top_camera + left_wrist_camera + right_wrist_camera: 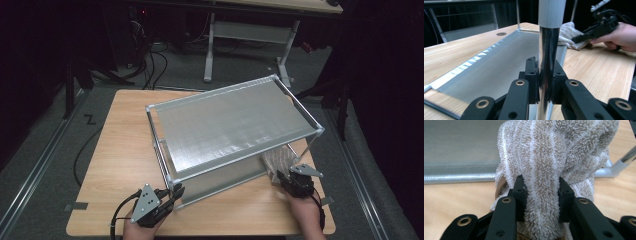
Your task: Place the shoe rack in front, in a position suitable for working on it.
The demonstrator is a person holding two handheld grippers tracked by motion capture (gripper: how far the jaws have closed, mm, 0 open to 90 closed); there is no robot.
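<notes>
The towel point(549, 157) is beige terry with pale stripes, bunched into thick folds. It lies on the desk point(120, 150) at the rack's point(235, 125) near right corner, partly under the upper shelf. Your right claw point(541, 197) has a fat fold of it between the pads, which press into the pile on both sides, so it is pinching the towel. In the high view that claw point(285, 181) meets the towel point(279, 161) at its near edge.

Your left claw point(545, 80) is pressed together on the rack's shiny post point(547, 50) at the near left corner point(175, 189).

The shelf hides most of the towel from above. Up close, the pile covers the pad faces, so you cannot see how deep the fold sits. The towel's lower edge is cut off.
</notes>
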